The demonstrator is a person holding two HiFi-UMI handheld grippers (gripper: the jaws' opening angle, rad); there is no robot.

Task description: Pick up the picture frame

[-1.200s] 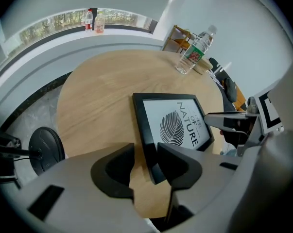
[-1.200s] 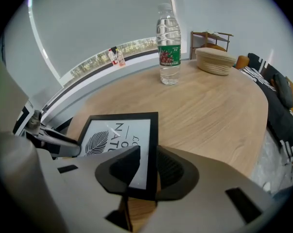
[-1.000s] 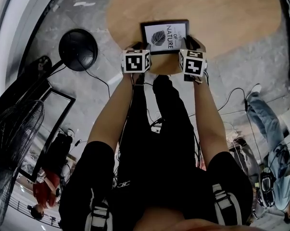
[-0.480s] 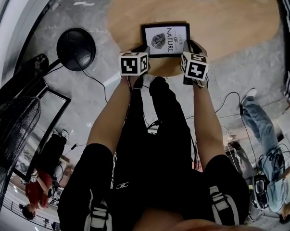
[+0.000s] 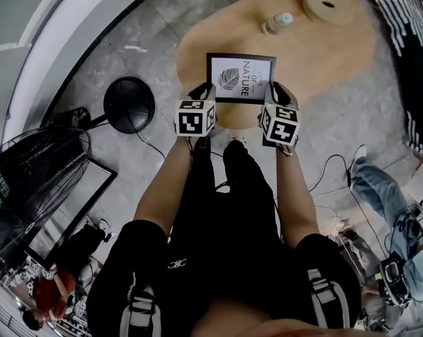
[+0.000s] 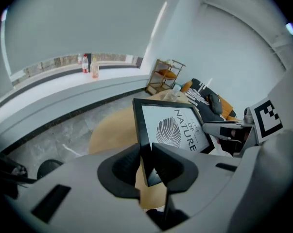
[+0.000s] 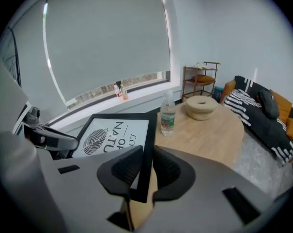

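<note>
Left gripper view: left gripper (image 6: 146,153) jaws, just closed in, clamp black rectangular picture frame (image 6: 171,130) between them.
Right gripper view: right gripper (image 7: 147,155) jaws likewise.

"OF NATURE" on the picture frame (image 5: 240,78) print, smaller word unreadable

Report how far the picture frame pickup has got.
Done: the left gripper and the right gripper have just closed their jaws on the left and right edges of the picture frame, near its close corners. In hand: the frame hangs tilted between them, apparently clear of the wooden table. Left: little that shows, perhaps only holding it steady.
</note>
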